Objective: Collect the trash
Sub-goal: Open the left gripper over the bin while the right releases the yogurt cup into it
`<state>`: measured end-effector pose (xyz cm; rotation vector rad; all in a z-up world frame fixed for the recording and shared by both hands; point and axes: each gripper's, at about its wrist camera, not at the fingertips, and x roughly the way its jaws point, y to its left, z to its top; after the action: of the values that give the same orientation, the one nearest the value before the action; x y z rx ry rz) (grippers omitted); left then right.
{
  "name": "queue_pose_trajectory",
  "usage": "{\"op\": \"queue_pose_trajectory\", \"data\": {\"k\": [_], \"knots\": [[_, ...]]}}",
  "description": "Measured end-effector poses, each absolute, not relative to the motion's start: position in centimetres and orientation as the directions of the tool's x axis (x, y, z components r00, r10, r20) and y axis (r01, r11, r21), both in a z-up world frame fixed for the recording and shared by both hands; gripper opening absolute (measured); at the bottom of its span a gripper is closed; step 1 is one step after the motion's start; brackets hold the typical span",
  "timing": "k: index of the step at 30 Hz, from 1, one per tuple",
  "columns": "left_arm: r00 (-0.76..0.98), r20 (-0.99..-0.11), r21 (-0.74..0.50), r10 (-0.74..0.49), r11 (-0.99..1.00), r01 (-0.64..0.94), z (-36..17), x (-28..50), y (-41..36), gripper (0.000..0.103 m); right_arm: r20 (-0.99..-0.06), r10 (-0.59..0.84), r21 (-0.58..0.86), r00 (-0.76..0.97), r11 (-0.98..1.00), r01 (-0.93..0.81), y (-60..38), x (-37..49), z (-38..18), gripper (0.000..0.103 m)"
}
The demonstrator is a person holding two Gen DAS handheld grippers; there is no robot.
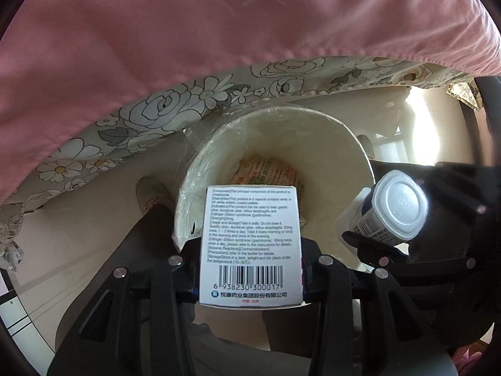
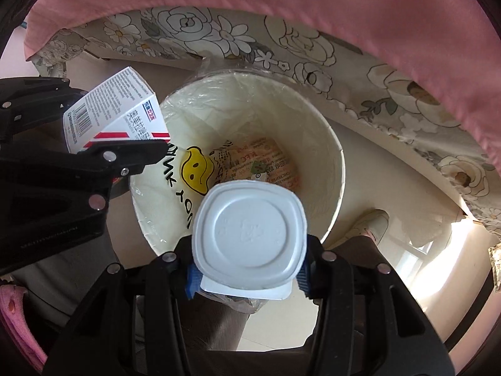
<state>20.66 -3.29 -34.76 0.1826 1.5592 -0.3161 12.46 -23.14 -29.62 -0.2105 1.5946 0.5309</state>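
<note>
My left gripper [image 1: 250,257] is shut on a white medicine box [image 1: 250,244] with a barcode, held over the open white trash bin [image 1: 344,144]. My right gripper [image 2: 249,266] is shut on a white plastic yogurt cup [image 2: 250,235], bottom toward the camera, also over the bin [image 2: 332,156]. The cup shows at the right in the left wrist view [image 1: 394,210], and the box at the left in the right wrist view [image 2: 116,109]. The bin has a clear liner and holds a printed food wrapper [image 2: 263,159] and a bag with a yellow smiley face [image 2: 197,169].
A bed with a pink sheet [image 1: 188,31] and a floral valance [image 2: 313,40] hangs over the far side of the bin. The person's white shoes [image 1: 150,194] [image 2: 372,225] and dark trouser legs stand on the pale floor on either side of the bin.
</note>
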Motion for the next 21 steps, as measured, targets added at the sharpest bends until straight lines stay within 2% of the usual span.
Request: {"op": "queue_pose_trajectory", "data": {"k": [13,21], "knots": [[-0.165,-0.982,-0.13,-0.094,0.968,0.217,-42.4,21.6,-3.1,0.045,-0.962,0.187,0.25,-0.201,0.901,-0.355,-22.3,12.9,-36.8,0.048],[-0.217,-0.969,-0.154,-0.115,0.973,0.172,-45.1,22.4,-2.5,0.047,-0.957,0.186,0.259,-0.224,0.897,-0.358,-21.8,13.4,-38.1,0.049]]}}
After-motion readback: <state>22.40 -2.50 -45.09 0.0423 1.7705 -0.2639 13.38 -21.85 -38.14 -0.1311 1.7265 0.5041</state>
